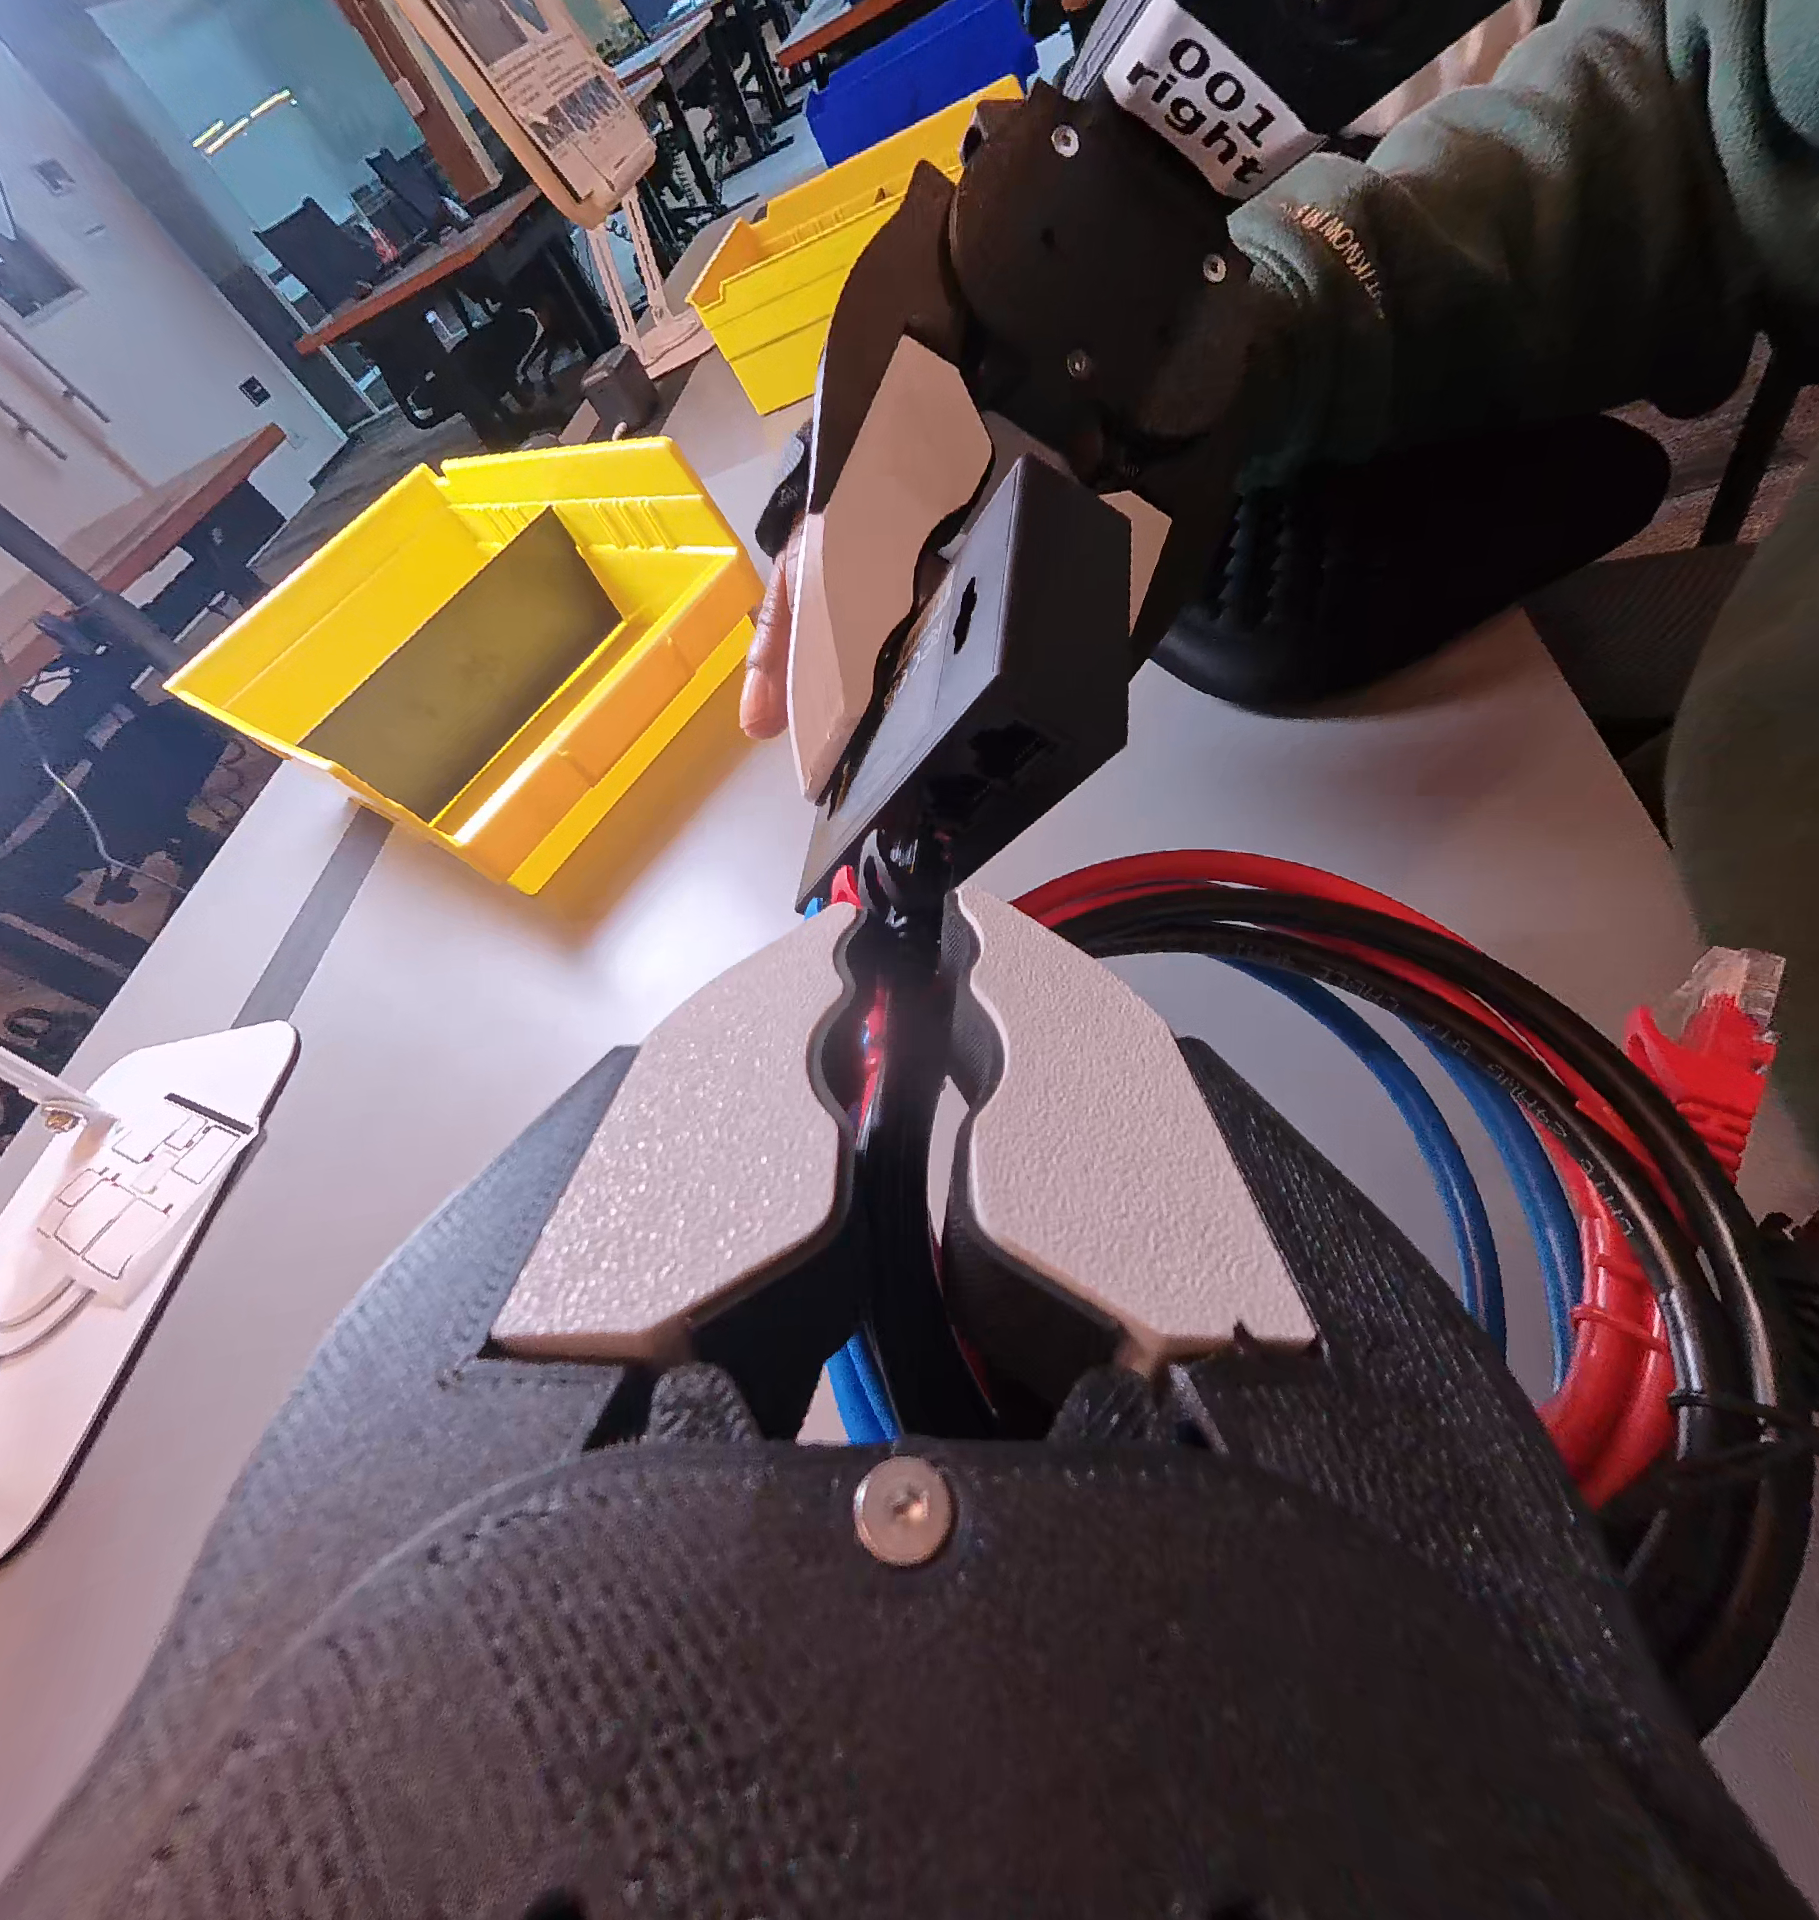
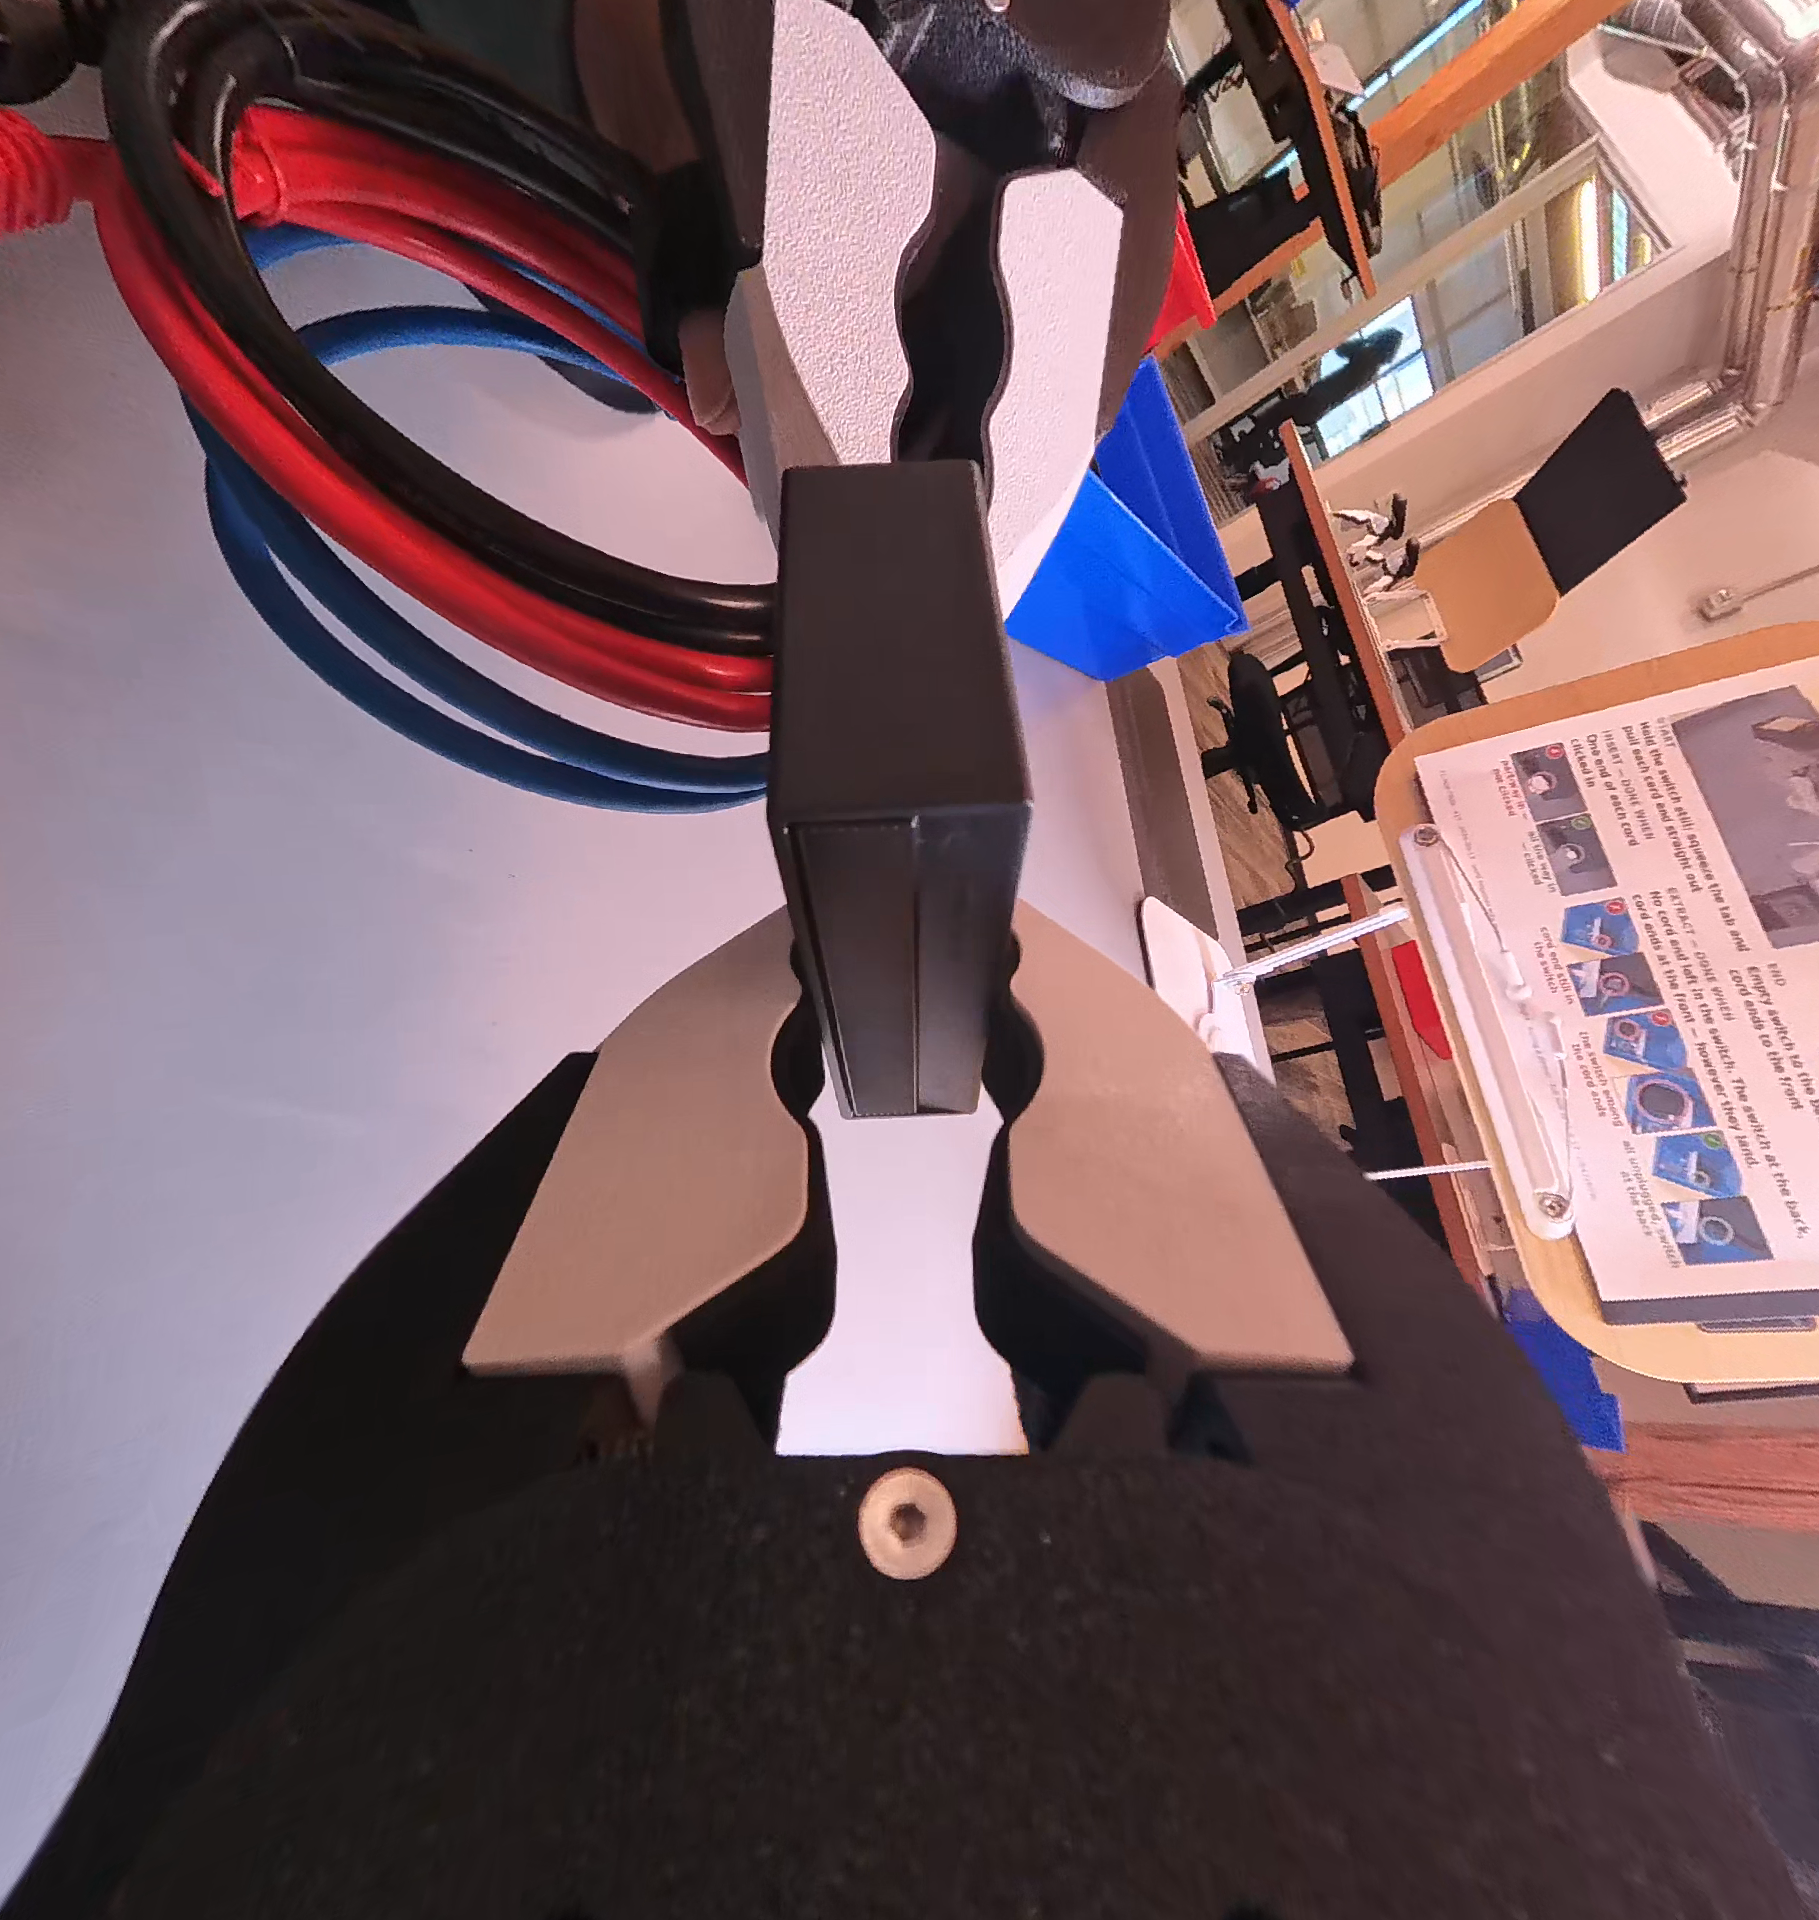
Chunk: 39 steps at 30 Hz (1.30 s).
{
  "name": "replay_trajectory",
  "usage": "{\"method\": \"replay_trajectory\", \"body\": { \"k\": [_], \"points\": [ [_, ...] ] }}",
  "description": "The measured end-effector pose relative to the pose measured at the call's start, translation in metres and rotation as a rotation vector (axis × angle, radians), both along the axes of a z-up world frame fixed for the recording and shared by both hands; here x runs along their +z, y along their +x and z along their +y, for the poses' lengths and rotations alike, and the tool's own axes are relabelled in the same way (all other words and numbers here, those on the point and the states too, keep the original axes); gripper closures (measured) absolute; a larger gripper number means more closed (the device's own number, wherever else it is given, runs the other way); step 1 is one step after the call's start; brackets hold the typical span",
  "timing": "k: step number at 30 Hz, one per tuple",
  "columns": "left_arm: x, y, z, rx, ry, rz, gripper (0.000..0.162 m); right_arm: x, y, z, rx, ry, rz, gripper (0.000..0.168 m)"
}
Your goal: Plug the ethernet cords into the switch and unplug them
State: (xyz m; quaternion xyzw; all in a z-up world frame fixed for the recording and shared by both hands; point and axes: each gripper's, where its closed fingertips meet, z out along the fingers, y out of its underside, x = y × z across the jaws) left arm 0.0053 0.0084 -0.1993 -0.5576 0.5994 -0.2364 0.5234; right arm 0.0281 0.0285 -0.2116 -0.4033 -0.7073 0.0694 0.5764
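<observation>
The left tongs [image 1: 900, 997] are nearly closed, their grey pads [image 1: 718, 1132] pinching a black cord [image 1: 900, 1195] just below the switch [image 1: 998, 675]. The right tongs [image 2: 910, 1023] clamp that switch from above, tilted down toward the left tongs; a green sleeve [image 1: 1507, 208] runs back behind them.

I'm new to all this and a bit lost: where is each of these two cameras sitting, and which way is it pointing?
Left wrist view: on the left gripper, looking along its fingers, shut on a black cord, at the switch; a gloved hand and sleeve show.
Right wrist view: on the right gripper, looking along its fingers clamping the switch over the table.
Both show the switch, each other's gripper and the coiled cords.
</observation>
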Motion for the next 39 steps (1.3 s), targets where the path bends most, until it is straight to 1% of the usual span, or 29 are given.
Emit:
{"method": "replay_trajectory", "body": {
  "k": [11, 13, 15, 16, 17, 18, 20, 21, 22, 23, 24, 25, 26, 27, 28, 29, 31, 33, 35, 36, 38, 39],
  "points": [
    [-0.005, 0.000, 0.000, 0.001, 0.030, 0.020, 0.151, -0.006, -0.003, -0.002, 0.022, -0.051, 0.027, 0.140],
    [-0.006, 0.000, 0.005, 0.010, 0.008, 0.032, 0.151, -0.006, -0.002, 0.003, -0.003, -0.027, 0.036, 0.140],
    [-0.001, -0.002, 0.013, 0.000, -0.045, 0.030, 0.149, 0.000, -0.003, 0.013, -0.030, 0.044, 0.057, 0.140],
    [0.003, -0.004, 0.017, -0.006, -0.091, 0.011, 0.145, 0.005, -0.004, 0.016, -0.037, 0.084, 0.068, 0.140],
    [0.007, -0.010, 0.022, 0.006, -0.149, -0.011, 0.132, 0.008, -0.004, 0.019, -0.039, 0.131, 0.062, 0.140],
    [0.008, -0.019, 0.028, 0.019, -0.215, -0.017, 0.124, 0.010, -0.002, 0.020, -0.042, 0.188, 0.055, 0.140],
    [0.007, -0.034, 0.034, 0.011, -0.365, -0.067, 0.115, 0.011, -0.001, 0.020, -0.045, 0.279, 0.029, 0.140],
    [0.001, -0.038, 0.032, -0.019, -0.448, -0.068, 0.110, 0.010, -0.002, 0.019, -0.043, 0.326, 0.018, 0.140],
    [-0.009, -0.039, 0.028, -0.048, -0.524, -0.038, 0.100, 0.009, -0.005, 0.018, -0.034, 0.372, 0.002, 0.140],
    [-0.023, -0.039, 0.024, -0.062, -0.573, 0.013, 0.090, 0.007, -0.008, 0.015, -0.027, 0.409, -0.014, 0.139],
    [-0.037, -0.038, 0.021, -0.075, -0.589, 0.071, 0.084, 0.007, -0.010, 0.013, -0.022, 0.442, -0.021, 0.139],
    [-0.050, -0.036, 0.018, -0.085, -0.587, 0.126, 0.084, 0.007, -0.012, 0.011, -0.018, 0.472, -0.026, 0.139],
    [-0.058, -0.035, 0.017, -0.082, -0.575, 0.156, 0.093, 0.008, -0.014, 0.009, -0.015, 0.496, -0.028, 0.139],
    [-0.059, -0.033, 0.014, -0.099, -0.574, 0.165, 0.106, 0.009, -0.015, 0.006, -0.014, 0.518, -0.030, 0.139],
    [-0.059, -0.034, 0.014, -0.094, -0.568, 0.171, 0.116, 0.010, -0.015, 0.005, -0.015, 0.539, -0.030, 0.139],
    [-0.056, -0.035, 0.016, -0.088, -0.556, 0.171, 0.123, 0.010, -0.014, 0.005, -0.024, 0.547, -0.027, 0.139],
    [-0.051, -0.035, 0.020, -0.064, -0.514, 0.165, 0.128, 0.013, -0.014, 0.006, -0.040, 0.543, 0.000, 0.139],
    [-0.044, -0.037, 0.025, -0.034, -0.456, 0.160, 0.136, 0.015, -0.012, 0.009, -0.055, 0.483, 0.031, 0.134],
    [-0.038, -0.044, 0.036, 0.025, -0.385, 0.164, 0.138, 0.012, -0.007, 0.015, -0.084, 0.315, 0.045, 0.128],
    [-0.035, -0.049, 0.042, 0.053, -0.346, 0.173, 0.138, 0.012, -0.003, 0.017, -0.088, 0.180, 0.067, 0.125],
    [-0.026, -0.055, 0.047, 0.071, -0.273, 0.187, 0.138, 0.016, 0.004, 0.011, -0.046, -0.149, 0.119, 0.121],
    [-0.021, -0.057, 0.049, 0.073, -0.206, 0.201, 0.138, 0.021, 0.008, 0.010, -0.030, -0.305, 0.141, 0.119]
  ]
}}
